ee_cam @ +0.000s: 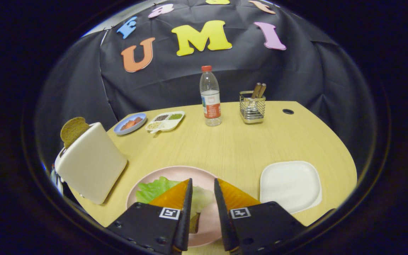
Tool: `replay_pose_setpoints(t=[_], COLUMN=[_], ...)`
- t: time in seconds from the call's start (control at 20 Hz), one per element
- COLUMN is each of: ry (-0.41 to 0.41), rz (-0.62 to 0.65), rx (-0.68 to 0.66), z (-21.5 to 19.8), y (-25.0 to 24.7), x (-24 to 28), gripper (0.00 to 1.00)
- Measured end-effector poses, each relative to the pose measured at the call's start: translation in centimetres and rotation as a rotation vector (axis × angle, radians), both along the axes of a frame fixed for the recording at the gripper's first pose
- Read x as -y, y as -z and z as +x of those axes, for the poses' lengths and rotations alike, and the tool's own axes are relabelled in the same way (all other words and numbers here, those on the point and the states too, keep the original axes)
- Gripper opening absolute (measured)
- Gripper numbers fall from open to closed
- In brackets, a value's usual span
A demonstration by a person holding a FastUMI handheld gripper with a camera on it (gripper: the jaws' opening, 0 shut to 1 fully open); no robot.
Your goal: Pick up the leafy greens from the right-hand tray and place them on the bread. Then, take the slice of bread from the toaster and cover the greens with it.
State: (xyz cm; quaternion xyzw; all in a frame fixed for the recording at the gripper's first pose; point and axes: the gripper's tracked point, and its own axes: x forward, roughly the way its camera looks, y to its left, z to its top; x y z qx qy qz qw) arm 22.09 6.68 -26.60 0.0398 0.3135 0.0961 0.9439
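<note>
- My gripper (203, 193) hangs low over the pink plate (175, 173), fingers a little apart with a narrow gap, holding nothing.
- The greens (152, 188) lie on the plate just ahead of the fingers and run under the gap; a brown edge low between the fingers looks like the bread (194, 224), though I cannot tell how squarely the leaf sits on it.
- The white tray (290, 186) to the right is bare, so I judge the first half done.
- The toast (72, 130) stands up out of the toaster (90, 163) to the left.
- Risk: lifting off carelessly, a finger could catch the leaf and drag it off the bread.
- Risk: the toaster looks light; a skewed pull on the toast could tip or slide it.
- Risk: the toast is thin, so a shallow pinch may drop it.
- The table (232, 141) is pale wood; a bottle (210, 97), a cutlery basket (252, 107), a blue dish (130, 123) and a divided dish (165, 121) stand well beyond, near the black cloth wall.
</note>
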Motion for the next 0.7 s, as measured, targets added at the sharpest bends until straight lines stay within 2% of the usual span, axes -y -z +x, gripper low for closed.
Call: replay_pose_setpoints(t=[0.15, 0.2, 0.3, 0.4, 0.7], ry=[-0.002, -0.004, -0.011, -0.021, -0.063], rz=[-0.019, -0.022, -0.030, -0.026, 0.019], rx=[0.043, 0.058, 0.098, 0.132, 0.194], z=[-0.5, -0.8, -1.2, -1.8, -2.8], y=[-2.7, -4.0, -6.5, -9.2, -15.8], x=[-0.2, -0.4, -1.3, -2.7, -8.9], gripper=[0.58, 0.79, 0.92, 0.96, 0.96])
